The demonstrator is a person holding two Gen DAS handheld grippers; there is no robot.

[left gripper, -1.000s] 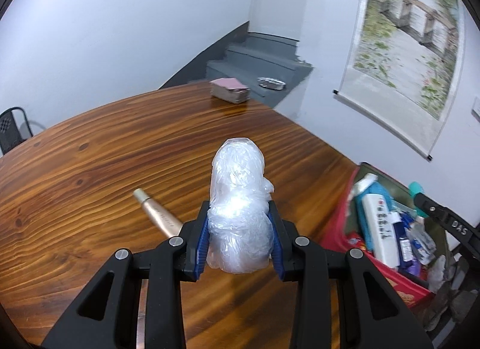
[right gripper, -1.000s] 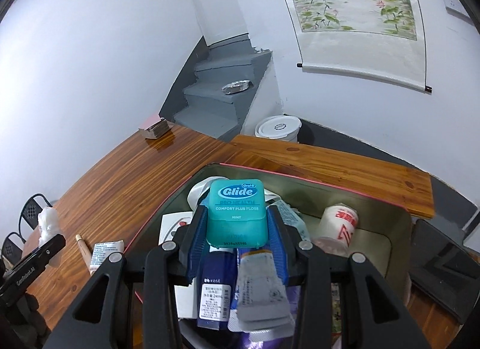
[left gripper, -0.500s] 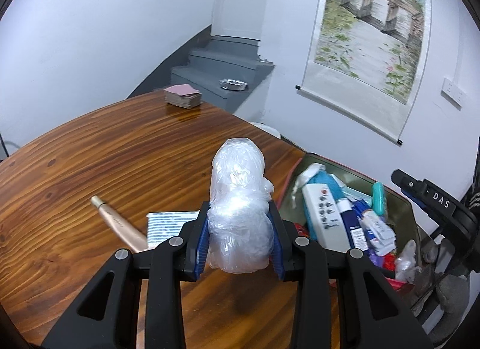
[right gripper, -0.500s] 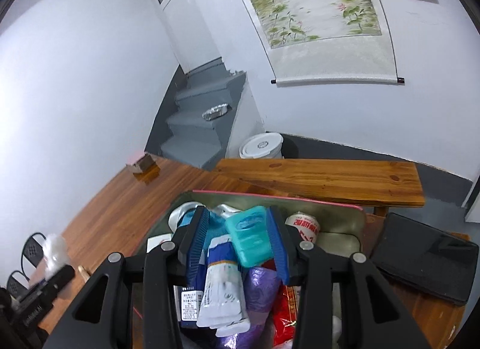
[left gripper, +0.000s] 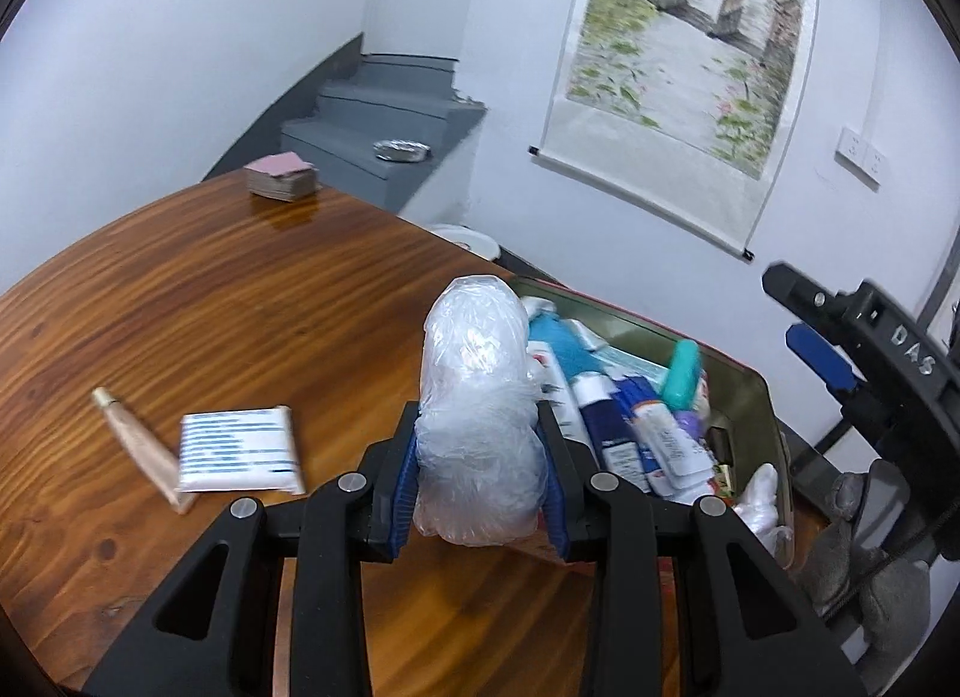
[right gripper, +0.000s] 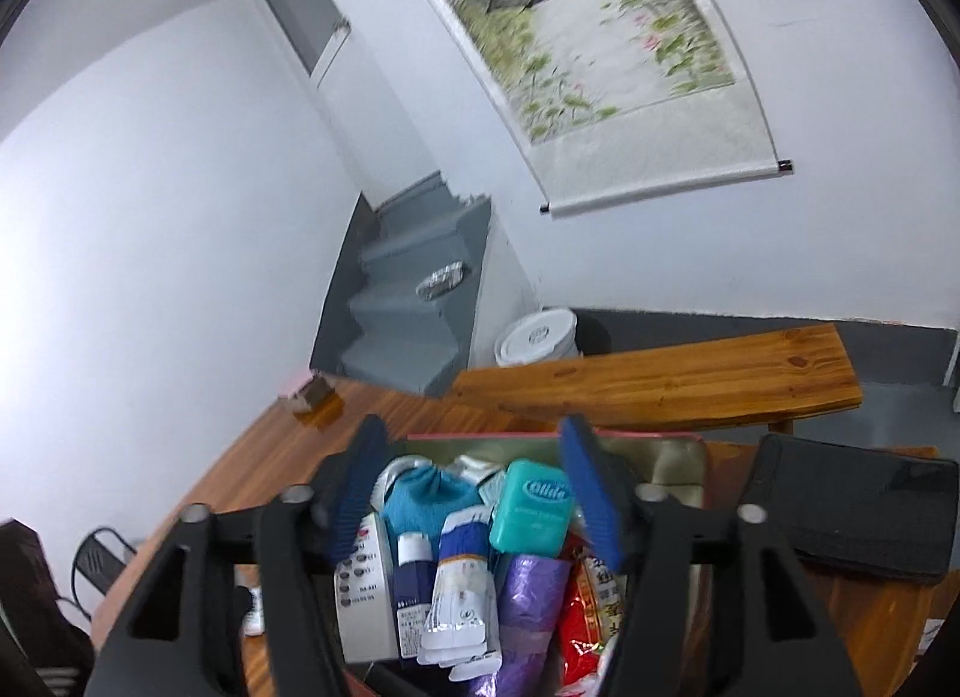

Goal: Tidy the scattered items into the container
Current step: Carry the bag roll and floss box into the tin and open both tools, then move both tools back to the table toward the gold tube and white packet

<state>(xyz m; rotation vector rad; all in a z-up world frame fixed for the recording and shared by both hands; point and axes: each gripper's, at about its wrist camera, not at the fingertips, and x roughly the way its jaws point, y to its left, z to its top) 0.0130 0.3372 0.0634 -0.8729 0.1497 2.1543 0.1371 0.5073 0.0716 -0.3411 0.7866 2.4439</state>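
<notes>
Left wrist view: the left gripper [left gripper: 480, 475] clamps a crumpled plastic bag [left gripper: 477, 415] just before the container [left gripper: 759, 397]; released too early, I think it lands on the table [left gripper: 240, 307]. Right wrist view: the right gripper [right gripper: 477, 499] is opening, the floss box [right gripper: 529, 508] lying free on the pile and likely to slide.

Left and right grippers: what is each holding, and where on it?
Left gripper clamps the plastic bundle by its lower sides. Right gripper holds nothing; its jaws are opening, clear of the floss box in the container.
</notes>
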